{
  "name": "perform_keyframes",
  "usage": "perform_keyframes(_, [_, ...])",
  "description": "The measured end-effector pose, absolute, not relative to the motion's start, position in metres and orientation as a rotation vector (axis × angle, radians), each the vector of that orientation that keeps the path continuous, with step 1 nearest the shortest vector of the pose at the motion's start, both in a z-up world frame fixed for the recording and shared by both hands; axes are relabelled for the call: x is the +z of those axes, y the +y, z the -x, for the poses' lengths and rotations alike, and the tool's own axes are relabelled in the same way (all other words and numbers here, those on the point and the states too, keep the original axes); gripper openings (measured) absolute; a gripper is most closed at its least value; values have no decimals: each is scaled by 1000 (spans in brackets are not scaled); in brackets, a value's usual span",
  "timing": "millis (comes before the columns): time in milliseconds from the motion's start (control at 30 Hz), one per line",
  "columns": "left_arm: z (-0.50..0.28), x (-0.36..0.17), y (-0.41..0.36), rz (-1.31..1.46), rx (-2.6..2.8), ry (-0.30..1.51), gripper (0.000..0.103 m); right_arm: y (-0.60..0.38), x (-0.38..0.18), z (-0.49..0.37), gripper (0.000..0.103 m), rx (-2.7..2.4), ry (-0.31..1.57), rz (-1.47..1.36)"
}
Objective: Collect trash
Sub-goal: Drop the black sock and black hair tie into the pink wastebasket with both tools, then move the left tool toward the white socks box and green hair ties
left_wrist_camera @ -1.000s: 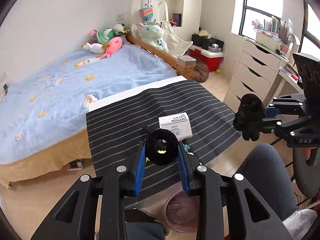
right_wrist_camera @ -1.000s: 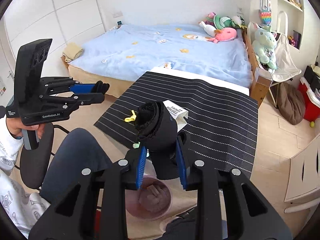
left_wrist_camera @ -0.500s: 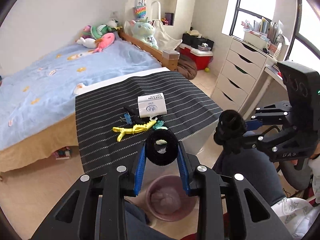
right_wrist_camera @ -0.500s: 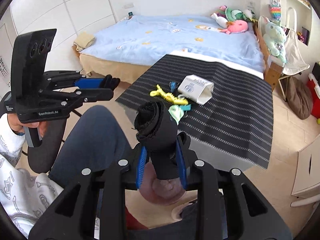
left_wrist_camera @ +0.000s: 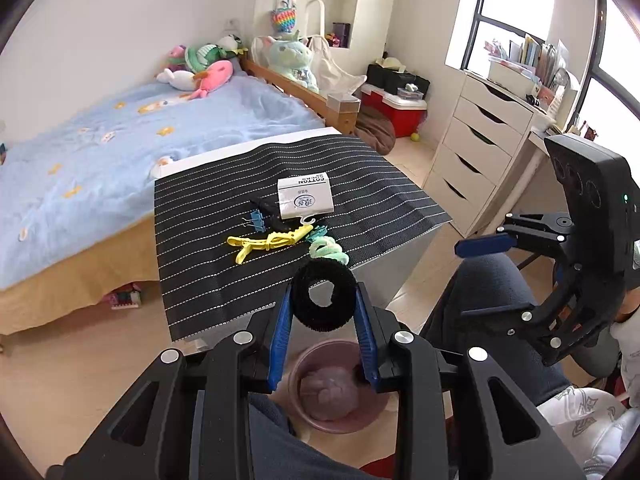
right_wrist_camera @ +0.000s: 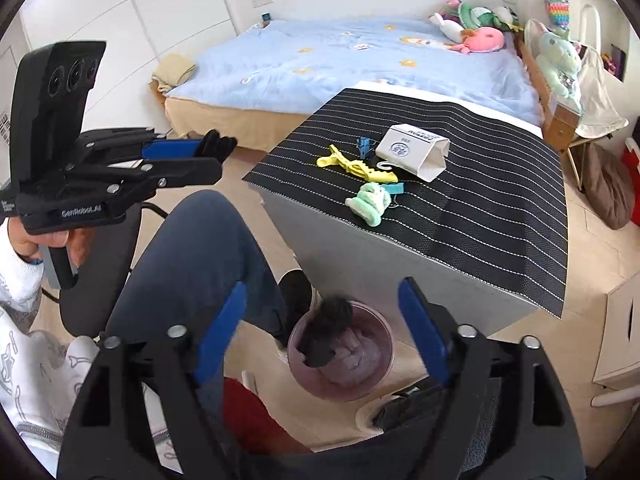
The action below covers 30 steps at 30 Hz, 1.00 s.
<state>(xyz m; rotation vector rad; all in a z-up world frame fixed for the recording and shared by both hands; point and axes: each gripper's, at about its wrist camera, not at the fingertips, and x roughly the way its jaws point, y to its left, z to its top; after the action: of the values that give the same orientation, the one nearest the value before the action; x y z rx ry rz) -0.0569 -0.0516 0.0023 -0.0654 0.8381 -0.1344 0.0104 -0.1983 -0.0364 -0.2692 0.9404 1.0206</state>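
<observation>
My left gripper point(left_wrist_camera: 323, 308) is shut on a black fuzzy ring point(left_wrist_camera: 323, 299) and holds it above the mauve trash bin point(left_wrist_camera: 304, 364) on the floor. My right gripper point(right_wrist_camera: 320, 332) is open above the same bin point(right_wrist_camera: 380, 376). A black roll point(right_wrist_camera: 326, 336) is falling into the bin, blurred. On the striped table mat point(right_wrist_camera: 480, 184) lie a white cotton box point(right_wrist_camera: 414, 152), a yellow clip point(right_wrist_camera: 356, 166), a blue binder clip point(right_wrist_camera: 364, 146) and a green scrunchie point(right_wrist_camera: 370, 202).
A blue bed point(left_wrist_camera: 100, 160) stands behind the table. White drawers point(left_wrist_camera: 476, 160) are at the right. The person's knee point(right_wrist_camera: 200, 264) and chair sit close to the bin. The left gripper also shows in the right wrist view point(right_wrist_camera: 208, 156).
Both grippers drew back from the table to above the bin. My right gripper opened and let go of the black roll, which drops into the bin. The left still holds its ring.
</observation>
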Motion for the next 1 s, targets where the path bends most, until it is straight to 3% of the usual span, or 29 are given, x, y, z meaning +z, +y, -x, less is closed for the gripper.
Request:
perform_keyframes(300, [56, -2, -57, 61, -162, 859, 30, -202, -32, -20, 95, 966, 952, 257])
perform_keyframes(1000, [52, -5, -80, 19, -222, 892, 33, -225, -25, -38, 97, 863, 924, 183])
